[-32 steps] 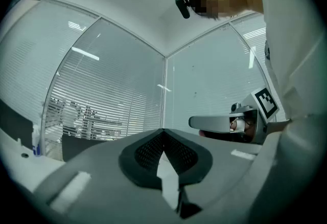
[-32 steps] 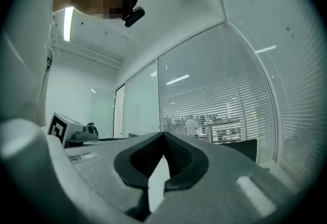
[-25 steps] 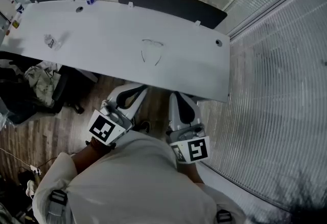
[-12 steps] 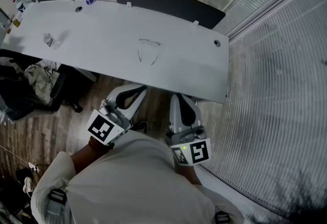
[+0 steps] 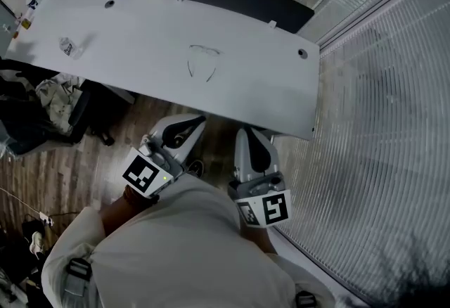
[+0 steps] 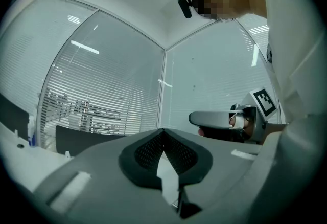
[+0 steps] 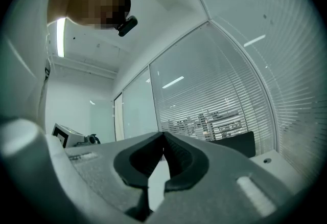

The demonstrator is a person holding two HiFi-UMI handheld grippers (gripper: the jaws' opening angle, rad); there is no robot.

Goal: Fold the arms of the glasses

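Both hands have edged toward the white table point(image 5: 267, 81). The left gripper point(image 5: 184, 124) and right gripper point(image 5: 254, 141) stay closed and empty, short of its edge. The glasses point(image 5: 202, 62) lie mid-table, arms seemingly still unfolded, so folding hasn't begun.

shirt point(image 5: 176, 257): white, loose sleeves | shoulder straps point(image 5: 79, 273): grey, buckled | left gripper point(image 5: 191, 122), right gripper point(image 5: 246, 132): pale-grey shells, black pads | marker cubes point(image 5: 145, 174): black-and-white squares

Glasses point(image 5: 202, 62) mid-table: too small to make out hinges or lenses. Small clear item point(image 5: 67, 46) far left on table point(image 5: 281, 99): can't ID. Dark clutter point(image 5: 28, 124) near left: cut off by frame edge, unreadable.
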